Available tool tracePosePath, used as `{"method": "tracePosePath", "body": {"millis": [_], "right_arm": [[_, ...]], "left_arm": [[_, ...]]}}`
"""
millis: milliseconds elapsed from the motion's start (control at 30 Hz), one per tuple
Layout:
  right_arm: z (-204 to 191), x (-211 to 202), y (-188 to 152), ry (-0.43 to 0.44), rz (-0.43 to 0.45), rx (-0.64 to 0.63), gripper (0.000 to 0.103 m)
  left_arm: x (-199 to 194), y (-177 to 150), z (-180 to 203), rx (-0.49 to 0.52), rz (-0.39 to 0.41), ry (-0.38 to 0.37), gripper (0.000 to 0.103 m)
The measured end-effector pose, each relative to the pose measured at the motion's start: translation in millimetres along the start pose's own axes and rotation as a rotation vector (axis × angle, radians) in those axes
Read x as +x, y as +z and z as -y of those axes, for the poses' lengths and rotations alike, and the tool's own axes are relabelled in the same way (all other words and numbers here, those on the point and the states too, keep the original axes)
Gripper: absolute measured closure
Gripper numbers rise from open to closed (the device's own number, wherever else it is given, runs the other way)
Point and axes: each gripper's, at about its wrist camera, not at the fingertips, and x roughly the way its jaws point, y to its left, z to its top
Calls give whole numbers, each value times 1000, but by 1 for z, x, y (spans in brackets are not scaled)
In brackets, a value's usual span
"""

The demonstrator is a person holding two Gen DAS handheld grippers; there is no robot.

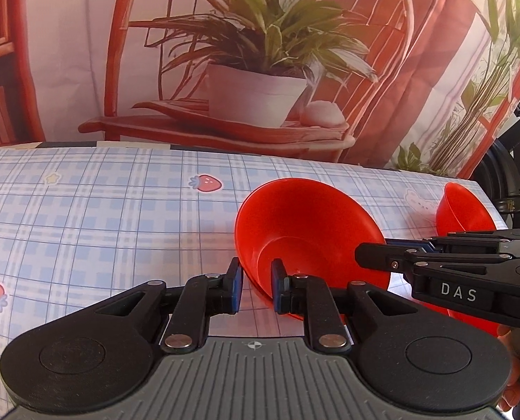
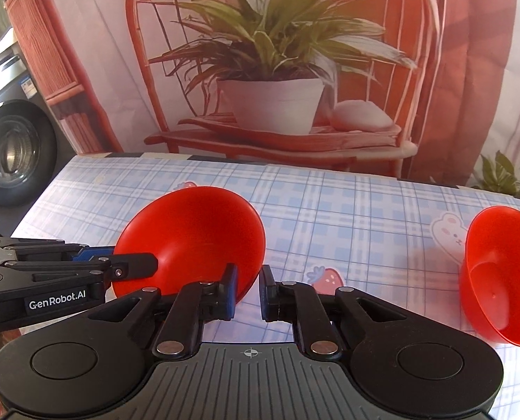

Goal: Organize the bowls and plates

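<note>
A large red bowl (image 1: 309, 231) sits on the checked tablecloth, also in the right wrist view (image 2: 193, 238). My left gripper (image 1: 256, 288) straddles its left rim with a narrow gap between the fingers, one finger outside and one inside; contact cannot be told. My right gripper (image 2: 247, 292) straddles the bowl's right rim the same way and shows in the left wrist view (image 1: 372, 255) at that rim. A smaller red bowl (image 2: 501, 280) stands to the right, also in the left wrist view (image 1: 464, 210).
The table (image 2: 347, 210) has a blue plaid cloth with strawberry and bear prints. A printed backdrop of a chair and potted plant (image 2: 274, 70) hangs behind the far edge. A washing machine (image 2: 8, 147) stands left of the table.
</note>
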Motion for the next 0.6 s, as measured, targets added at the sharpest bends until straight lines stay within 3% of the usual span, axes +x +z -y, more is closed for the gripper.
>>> {"method": "tracePosePath", "body": {"millis": [233, 600], "right_arm": [[-2, -13, -2, 13, 29, 18, 93], [-2, -58, -9, -1, 132, 64, 94]], "left_arm": [[-8, -1, 1, 9, 5, 0, 86], [-51, -1, 26, 59, 55, 18, 86]]}}
